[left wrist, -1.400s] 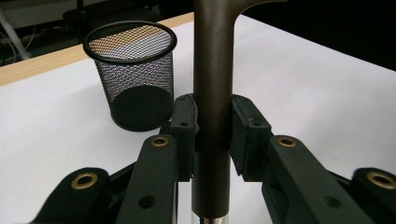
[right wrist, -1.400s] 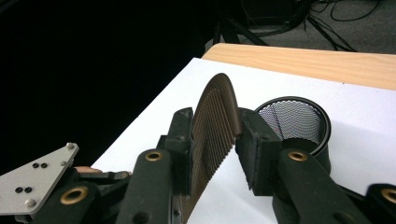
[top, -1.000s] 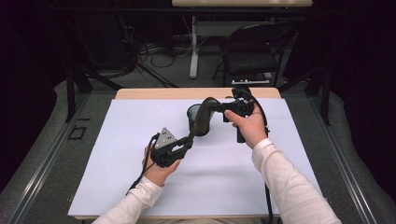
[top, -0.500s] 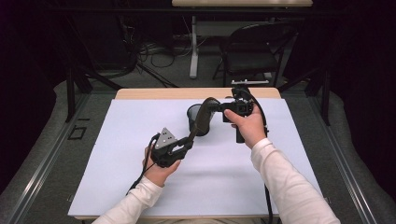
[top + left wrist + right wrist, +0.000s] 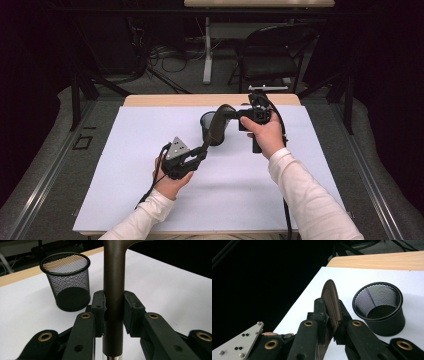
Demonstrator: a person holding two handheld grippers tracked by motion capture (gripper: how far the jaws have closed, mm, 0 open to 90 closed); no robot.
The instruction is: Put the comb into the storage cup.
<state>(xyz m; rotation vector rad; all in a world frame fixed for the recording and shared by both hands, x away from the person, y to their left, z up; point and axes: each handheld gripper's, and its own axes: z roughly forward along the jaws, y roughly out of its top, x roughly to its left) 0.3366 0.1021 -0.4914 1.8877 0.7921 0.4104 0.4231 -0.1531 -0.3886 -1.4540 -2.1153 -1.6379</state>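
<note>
Scene: A person at a table covered in white worked a brown spatula between two hand-held claws.

Left claw: The left claw was clenched around the spatula's handle, which ran straight up between its pads.

Right claw: The right claw was clamped on the slotted head. Its jaws had just been closing, with the blade edge-on between them.

Where the spatula was: It was held off the table, spanning from the left claw up and forward to the right claw.

Mesh cup: The black mesh cup stood upright, ahead of the left claw and to the left of the handle in the left gripper view. Beyond the right claw's tips it sat just to the right.

Step in hand: This looked like a hand-over, or a two-claw steadying before the spatula went to the cup.

Doing it well: Only one claw should let go, and only once the other's hold looked firm. The thin head could pivot between the pads, so the handle grip looked the safer one to keep. The tool would need to be tipped upright before being lowered, well clear of the cup's rim so the light cup did not tip.

Change from a second earlier: Both hands, the spatula and the cup sat where they had been in the high view. The only difference was the right jaws drawing in.
</note>
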